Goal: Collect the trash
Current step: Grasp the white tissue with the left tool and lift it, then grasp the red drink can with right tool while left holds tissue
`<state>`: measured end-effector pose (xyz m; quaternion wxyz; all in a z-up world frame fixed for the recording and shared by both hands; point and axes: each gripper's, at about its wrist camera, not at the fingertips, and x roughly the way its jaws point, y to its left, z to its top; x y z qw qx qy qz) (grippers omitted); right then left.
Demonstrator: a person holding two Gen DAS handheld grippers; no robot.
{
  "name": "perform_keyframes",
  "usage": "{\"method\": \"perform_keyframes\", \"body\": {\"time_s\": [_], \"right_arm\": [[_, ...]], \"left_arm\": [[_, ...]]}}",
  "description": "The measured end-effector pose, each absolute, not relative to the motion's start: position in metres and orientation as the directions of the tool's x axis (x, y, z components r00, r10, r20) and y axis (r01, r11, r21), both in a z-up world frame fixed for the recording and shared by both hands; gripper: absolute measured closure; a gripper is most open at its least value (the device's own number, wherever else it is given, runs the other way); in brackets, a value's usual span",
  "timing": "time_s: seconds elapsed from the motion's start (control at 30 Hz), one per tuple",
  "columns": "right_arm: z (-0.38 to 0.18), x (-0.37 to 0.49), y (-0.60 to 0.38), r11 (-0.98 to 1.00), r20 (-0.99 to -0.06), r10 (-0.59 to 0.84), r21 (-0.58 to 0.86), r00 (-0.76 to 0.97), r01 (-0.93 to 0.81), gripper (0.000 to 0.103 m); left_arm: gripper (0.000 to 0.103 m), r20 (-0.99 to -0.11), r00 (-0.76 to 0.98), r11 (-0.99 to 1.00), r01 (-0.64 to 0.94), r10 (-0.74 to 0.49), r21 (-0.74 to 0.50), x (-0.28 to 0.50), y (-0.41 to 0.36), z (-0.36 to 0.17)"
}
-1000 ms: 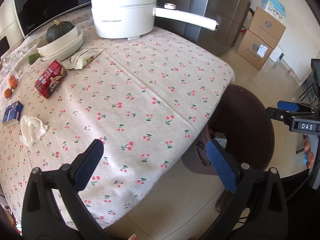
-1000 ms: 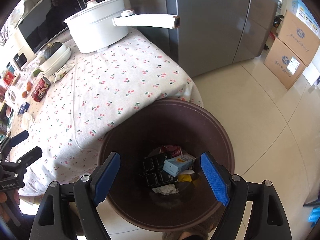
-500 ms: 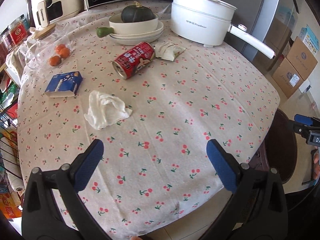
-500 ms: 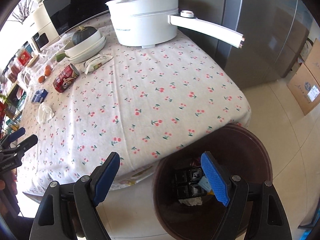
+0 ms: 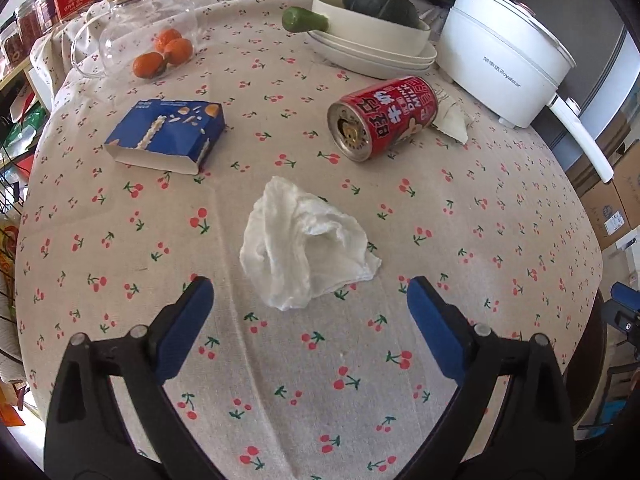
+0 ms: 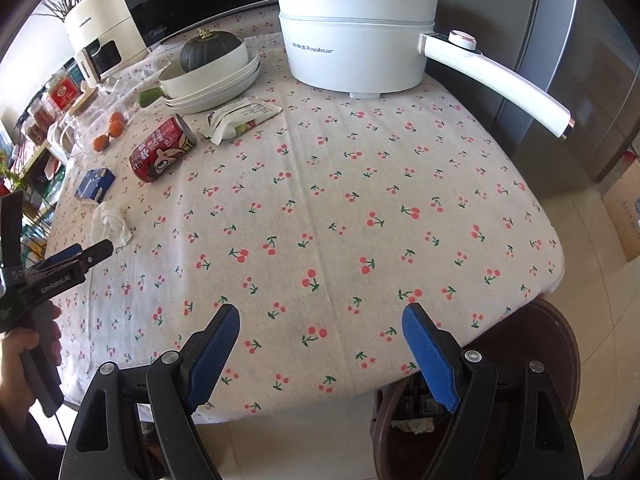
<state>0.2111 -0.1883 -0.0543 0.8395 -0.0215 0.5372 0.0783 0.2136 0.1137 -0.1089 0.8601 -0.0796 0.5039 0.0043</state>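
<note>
Our left gripper (image 5: 308, 304), jaws closing with nothing between them, nears the crumpled tissue (image 5: 304, 244): light, soft; we pinch its raised middle fold.

The black left gripper with blue pads (image 5: 308, 300) points steeply down, its jaws closing with nothing between them. The matching right gripper (image 6: 320, 320) tilts downward, jaws wide and empty. A hand (image 6: 18, 356) grasps the left gripper's handle.

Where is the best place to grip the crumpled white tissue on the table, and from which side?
Probably from above: the crumpled tissue lies loose on the tablecloth, ahead of the closing, empty left gripper. Pinch its raised central folds, not the flat edges.
</note>
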Motion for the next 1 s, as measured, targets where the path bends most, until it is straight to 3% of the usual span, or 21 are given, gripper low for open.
{"method": "perform_keyframes", "body": {"time_s": [0.13, 0.27, 0.4, 0.5, 0.8, 1.0], "right_arm": [[-0.058, 0.218, -0.179, 0.985, -0.910, 0.109, 0.044, 0.399, -0.169, 0.018], [-0.059, 0.224, -0.173, 0.984, -0.910, 0.115, 0.050, 0.398, -0.172, 0.018], [-0.062, 0.229, -0.167, 0.984, -0.913, 0.110, 0.045, 0.393, -0.170, 0.018], [-0.063, 0.236, -0.157, 0.984, -0.913, 0.118, 0.056, 0.390, -0.168, 0.018], [-0.054, 0.279, -0.081, 0.963, -0.896, 0.177, 0.073, 0.407, -0.258, 0.016], [-0.061, 0.324, -0.032, 0.949, -0.887, 0.313, 0.281, 0.340, -0.142, 0.009]], "left_arm": [[0.019, -0.863, 0.496, 0.981, -0.099, -0.094, -0.164, 0.223, 0.121, -0.117], [0.030, -0.857, 0.512, 0.991, -0.069, -0.067, -0.118, 0.229, 0.117, -0.118], [0.070, -0.857, 0.507, 0.992, -0.028, -0.089, -0.119, 0.230, 0.115, -0.116], [0.081, -0.865, 0.482, 0.984, -0.032, -0.137, -0.174, 0.230, 0.120, -0.113], [0.083, -0.843, 0.524, 0.977, -0.085, -0.122, -0.194, 0.208, 0.152, -0.078], [0.083, -0.823, 0.548, 0.964, -0.106, -0.148, -0.244, 0.190, 0.180, -0.065]]}}
